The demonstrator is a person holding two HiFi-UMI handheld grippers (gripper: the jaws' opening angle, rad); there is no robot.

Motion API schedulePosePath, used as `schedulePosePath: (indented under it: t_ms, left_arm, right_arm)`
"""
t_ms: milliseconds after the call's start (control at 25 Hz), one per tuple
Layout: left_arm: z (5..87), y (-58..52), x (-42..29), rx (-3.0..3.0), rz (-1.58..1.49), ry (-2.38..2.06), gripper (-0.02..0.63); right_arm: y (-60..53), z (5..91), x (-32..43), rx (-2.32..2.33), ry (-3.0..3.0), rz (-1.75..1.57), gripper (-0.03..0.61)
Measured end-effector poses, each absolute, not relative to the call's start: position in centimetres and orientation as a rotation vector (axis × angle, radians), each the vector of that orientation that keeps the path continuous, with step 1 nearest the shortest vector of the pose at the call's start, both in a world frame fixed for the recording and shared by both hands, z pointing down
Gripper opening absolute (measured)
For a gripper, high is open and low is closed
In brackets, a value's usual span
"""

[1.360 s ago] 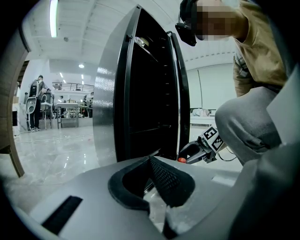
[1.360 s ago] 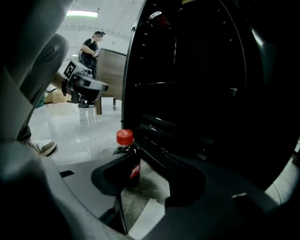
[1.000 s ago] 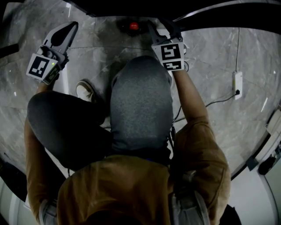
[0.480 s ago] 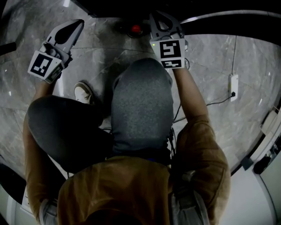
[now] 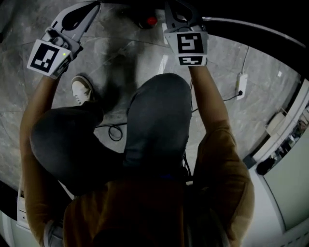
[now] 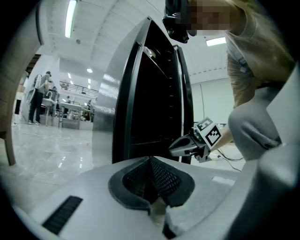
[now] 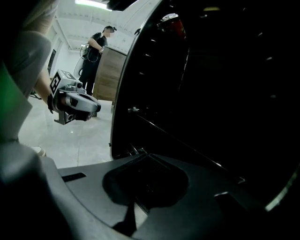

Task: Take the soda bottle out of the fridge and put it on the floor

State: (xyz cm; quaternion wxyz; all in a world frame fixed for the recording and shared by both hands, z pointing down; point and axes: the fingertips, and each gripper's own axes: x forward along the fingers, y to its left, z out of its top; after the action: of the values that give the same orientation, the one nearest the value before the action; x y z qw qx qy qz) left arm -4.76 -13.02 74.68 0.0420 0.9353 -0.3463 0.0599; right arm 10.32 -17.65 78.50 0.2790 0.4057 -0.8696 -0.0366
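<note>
Soda bottle point(image 5: 151, 21) (red cap visible) sits inside the dark fridge point(image 6: 150, 93), near its front edge. Left claw point(image 5: 92, 6) and right claw point(image 6: 173, 150) are closed, empty, over open floor point(image 5: 231, 53).

floor point(image 5: 270, 67): grey marble | fridge point(image 6: 150, 93): black | bottle cap point(image 5: 151, 21): red | jacket point(image 5: 222, 164): brown | shoe point(image 5: 81, 89): white

floor point(image 5: 260, 106): grey marble (glossy) | on it: white power strip point(image 5: 240, 79), black cable point(image 5: 109, 131), shoe point(image 5: 82, 89)

Right tool point(image 7: 143, 157) closed, empty, dark fridge point(image 7: 211, 93) ahead, red-capped bottle point(image 7: 171, 22) at top, left tool point(image 7: 93, 105) at left
</note>
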Motion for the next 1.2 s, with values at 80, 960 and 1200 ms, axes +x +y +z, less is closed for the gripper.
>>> schedulePosePath:
  t_ms: [80,960,1200]
  left_arm:
    - [74.1,-13.1,-5.3,2.813,0.156,-1.160,0.002]
    - [48.8,-5.3,-8.9,2.607,0.076,-1.350,0.002]
    - [38.4,-5.4,-6.8,2.582,0.041,-1.339,0.002]
  right_arm:
    - [-17.6,78.6,9.0,1.020,-2.322,-0.050,0.002]
    - [-9.8,52.4,-0.9,0.780,-2.323,0.163,0.002]
    - [-8.5,40.4,0.2,0.816,-2.320,0.211,0.001]
